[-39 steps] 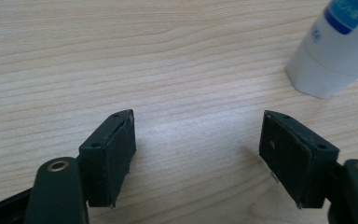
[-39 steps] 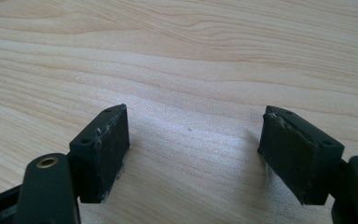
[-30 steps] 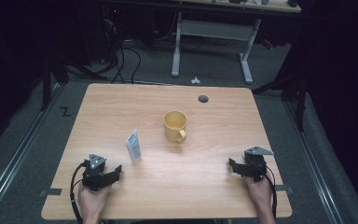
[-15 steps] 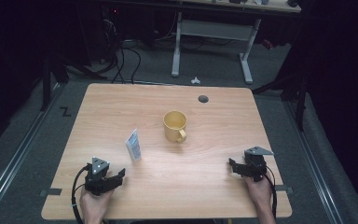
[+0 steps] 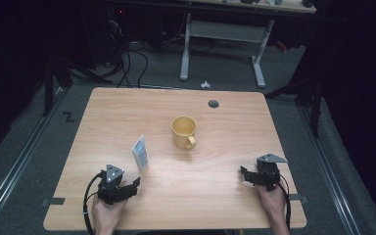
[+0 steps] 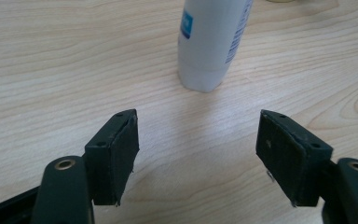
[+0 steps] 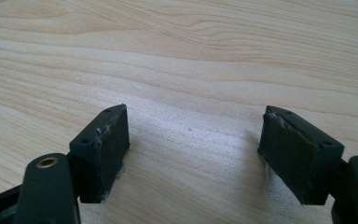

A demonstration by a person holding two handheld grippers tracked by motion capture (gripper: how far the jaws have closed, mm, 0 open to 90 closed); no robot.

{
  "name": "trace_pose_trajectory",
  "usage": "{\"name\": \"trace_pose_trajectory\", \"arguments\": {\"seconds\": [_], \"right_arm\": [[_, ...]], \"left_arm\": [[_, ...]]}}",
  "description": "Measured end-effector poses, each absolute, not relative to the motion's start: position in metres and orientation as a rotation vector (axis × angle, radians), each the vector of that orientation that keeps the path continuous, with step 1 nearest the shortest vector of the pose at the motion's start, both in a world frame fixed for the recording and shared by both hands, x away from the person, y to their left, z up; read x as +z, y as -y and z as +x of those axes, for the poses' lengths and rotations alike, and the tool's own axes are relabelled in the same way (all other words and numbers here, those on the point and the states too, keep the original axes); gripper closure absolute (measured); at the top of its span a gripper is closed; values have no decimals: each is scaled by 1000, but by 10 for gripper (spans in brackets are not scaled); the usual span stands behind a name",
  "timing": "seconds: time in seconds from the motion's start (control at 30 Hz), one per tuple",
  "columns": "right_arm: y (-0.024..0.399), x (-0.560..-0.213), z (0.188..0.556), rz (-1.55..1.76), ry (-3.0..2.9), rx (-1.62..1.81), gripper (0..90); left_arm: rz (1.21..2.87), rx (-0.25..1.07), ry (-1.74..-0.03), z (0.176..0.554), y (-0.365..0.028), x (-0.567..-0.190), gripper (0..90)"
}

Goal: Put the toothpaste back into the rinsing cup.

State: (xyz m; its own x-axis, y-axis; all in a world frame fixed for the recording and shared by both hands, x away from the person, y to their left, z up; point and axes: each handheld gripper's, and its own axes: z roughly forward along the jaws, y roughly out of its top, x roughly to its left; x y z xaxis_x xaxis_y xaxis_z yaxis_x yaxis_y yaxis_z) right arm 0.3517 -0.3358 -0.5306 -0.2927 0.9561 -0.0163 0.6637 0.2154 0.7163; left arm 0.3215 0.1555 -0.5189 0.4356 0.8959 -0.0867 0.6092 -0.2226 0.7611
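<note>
A white tube with blue print (image 5: 140, 152) stands on the wooden table (image 5: 117, 112), left of a yellow mug (image 5: 183, 131) whose handle faces the near edge. My left gripper (image 5: 133, 184) rests near the front left, pointing right, just short of the tube. In the left gripper view the tube (image 6: 212, 42) stands ahead of the left gripper (image 6: 198, 135). Its jaws are open, have just been opening a little, and hold nothing. My right gripper (image 5: 245, 175) sits at the front right, open. Bare wood lies between the jaws of the right gripper (image 7: 193, 126).
A round cable hole (image 5: 213, 103) sits near the table's far edge. Beyond the table stand a white desk frame (image 5: 220, 34) and floor cables (image 5: 127, 63). Bare wood lies between the two grippers along the front.
My left gripper has slid a little to the right, closer to the tube. The right gripper, mug and tube have not moved.
</note>
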Motion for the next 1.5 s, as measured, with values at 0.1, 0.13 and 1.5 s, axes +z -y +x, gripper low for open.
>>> {"name": "trace_pose_trajectory", "arguments": {"seconds": [0.1, 0.13, 1.5], "right_arm": [[336, -531, 352, 1495, -2035, 844, 240], [336, -531, 352, 1494, -2035, 844, 240], [336, -531, 352, 1494, -2035, 844, 240]], "left_arm": [[1942, 489, -1257, 323, -152, -517, 300], [1941, 491, -1253, 325, -151, -516, 298], [1881, 568, -1248, 364, -131, -493, 323]]}}
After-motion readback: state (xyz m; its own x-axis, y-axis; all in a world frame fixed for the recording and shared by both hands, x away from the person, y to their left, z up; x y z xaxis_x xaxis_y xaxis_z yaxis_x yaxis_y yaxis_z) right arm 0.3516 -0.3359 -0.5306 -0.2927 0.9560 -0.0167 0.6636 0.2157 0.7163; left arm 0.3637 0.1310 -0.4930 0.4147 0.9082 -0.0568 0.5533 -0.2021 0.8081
